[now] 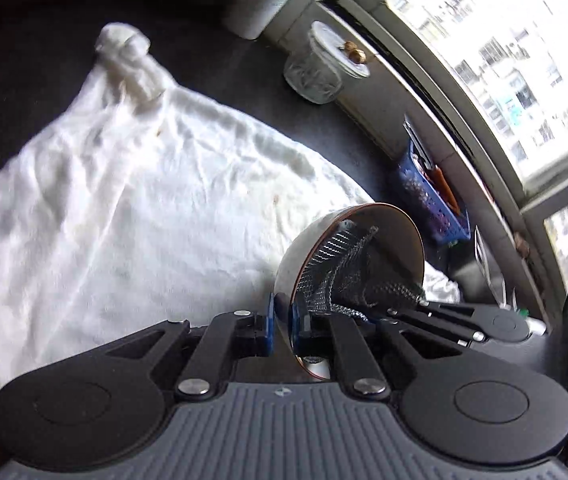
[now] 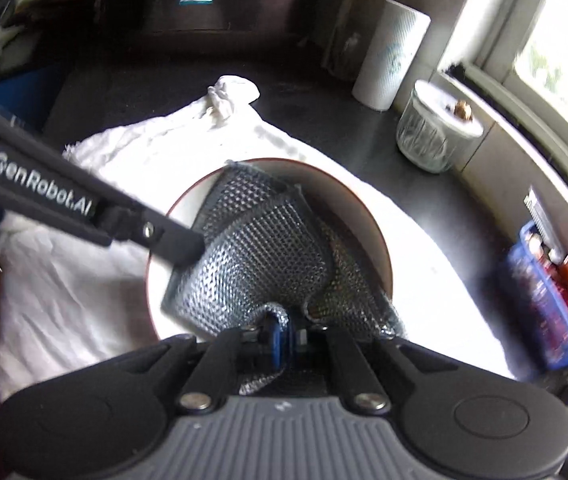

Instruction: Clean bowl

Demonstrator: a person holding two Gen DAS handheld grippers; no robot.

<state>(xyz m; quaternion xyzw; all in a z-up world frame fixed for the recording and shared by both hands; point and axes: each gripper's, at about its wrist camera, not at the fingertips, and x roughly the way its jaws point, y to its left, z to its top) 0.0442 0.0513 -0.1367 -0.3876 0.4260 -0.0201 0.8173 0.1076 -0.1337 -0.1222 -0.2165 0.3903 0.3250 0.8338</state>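
- The left tool [image 1: 282,322] is seen pressed onto the rim of the bowl [image 1: 303,252], one blue pad outside the wall and one inside, so the bowl is pinched and held tipped on its side with its mouth turned toward the other tool; this tilt is judged to be there to expose the inside for scrubbing
- The right tool [image 2: 280,340] is pressed together on a fold of the silver mesh scrubbing cloth [image 2: 252,256], which is spread into the bowl's white interior [image 2: 188,208]; the grip at one bunched end is judged to let the loose cloth be dragged over the surface
- In the right wrist view the left tool's dark finger [image 2: 156,236] is seen crossing to the bowl's rim at the left
- The bowl is kept over the white towel [image 1: 124,208], which is laid on the dark tabletop [image 1: 220,92], likely to catch drips and cushion the bowl
- Farther back a lidded glass jar [image 2: 431,136] and a paper towel roll [image 2: 391,56] are stood near the window [image 1: 503,60], well apart from the work
- A blue basket [image 2: 555,304] of items is set by the sill
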